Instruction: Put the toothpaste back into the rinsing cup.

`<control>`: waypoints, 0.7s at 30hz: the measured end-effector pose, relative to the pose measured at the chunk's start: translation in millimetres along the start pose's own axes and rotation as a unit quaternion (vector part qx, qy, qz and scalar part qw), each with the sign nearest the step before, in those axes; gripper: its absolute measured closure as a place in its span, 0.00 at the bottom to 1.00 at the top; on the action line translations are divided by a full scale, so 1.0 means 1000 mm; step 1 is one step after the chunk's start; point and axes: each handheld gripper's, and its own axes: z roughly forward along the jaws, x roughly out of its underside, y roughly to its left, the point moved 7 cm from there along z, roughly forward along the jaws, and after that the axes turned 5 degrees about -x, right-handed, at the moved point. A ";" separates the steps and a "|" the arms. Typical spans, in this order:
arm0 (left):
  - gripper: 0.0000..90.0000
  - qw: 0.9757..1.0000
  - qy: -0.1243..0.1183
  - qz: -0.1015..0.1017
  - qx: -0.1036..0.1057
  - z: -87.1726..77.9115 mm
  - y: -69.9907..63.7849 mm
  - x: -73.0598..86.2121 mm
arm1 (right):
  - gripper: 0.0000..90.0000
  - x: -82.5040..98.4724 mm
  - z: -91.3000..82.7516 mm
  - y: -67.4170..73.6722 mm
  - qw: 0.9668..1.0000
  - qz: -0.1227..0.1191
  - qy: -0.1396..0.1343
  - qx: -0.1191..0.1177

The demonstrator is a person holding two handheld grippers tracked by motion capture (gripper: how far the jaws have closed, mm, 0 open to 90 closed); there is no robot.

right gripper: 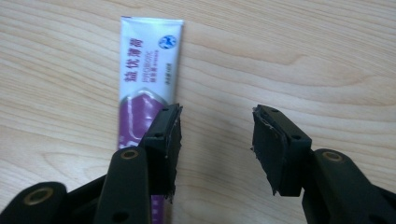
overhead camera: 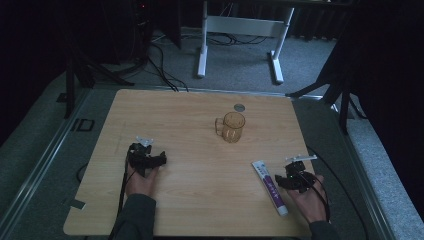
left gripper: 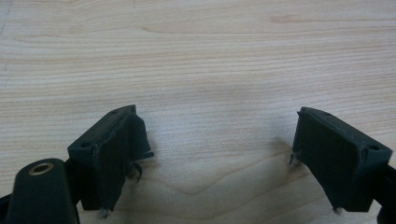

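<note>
Both hands rest low on the table point(overhead camera: 200, 200). The left gripper point(overhead camera: 146, 156) and right gripper point(overhead camera: 296, 176) have jaws spread, holding nothing. The toothpaste tube point(overhead camera: 270, 187) lies just beside the right gripper, near the front edge; the mug point(overhead camera: 232, 126) stands well apart.

mug point(overhead camera: 231, 126) mid-table, toothpaste tube point(overhead camera: 270, 187) near right gripper point(overhead camera: 294, 176)

An amber glass mug point(overhead camera: 231, 126) stands right of the table's point(overhead camera: 175, 200) centre, toward its far edge; a grey disc point(overhead camera: 239, 107) lies just beyond it.
</note>
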 end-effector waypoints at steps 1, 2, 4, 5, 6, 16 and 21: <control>0.16 1.000 0.000 0.000 0.000 0.000 0.000 0.000 | 0.57 0.000 0.000 0.002 1.000 0.000 -0.001 -0.001; 0.16 1.000 0.000 0.000 0.000 0.000 0.000 0.000 | 0.57 -0.001 0.001 0.004 1.000 -0.002 -0.001 -0.002; 0.16 1.000 0.000 0.000 0.000 0.000 0.000 0.000 | 0.57 -0.002 0.001 0.007 1.000 -0.004 0.000 -0.003; 0.16 1.000 0.000 0.000 0.000 0.000 0.000 0.000 | 0.57 -0.002 0.001 0.009 1.000 -0.006 0.001 -0.003; 0.16 1.000 0.000 0.000 0.001 0.000 0.000 0.000 | 0.58 -0.003 0.001 0.011 1.000 -0.007 0.002 -0.004; 0.16 1.000 0.000 0.002 0.002 -0.001 -0.001 0.001 | 0.60 -0.006 -0.006 0.026 1.000 -0.006 0.011 -0.020; 0.16 1.000 0.000 0.002 0.002 -0.001 -0.001 0.001 | 0.62 -0.008 -0.011 0.028 1.000 -0.008 0.017 -0.022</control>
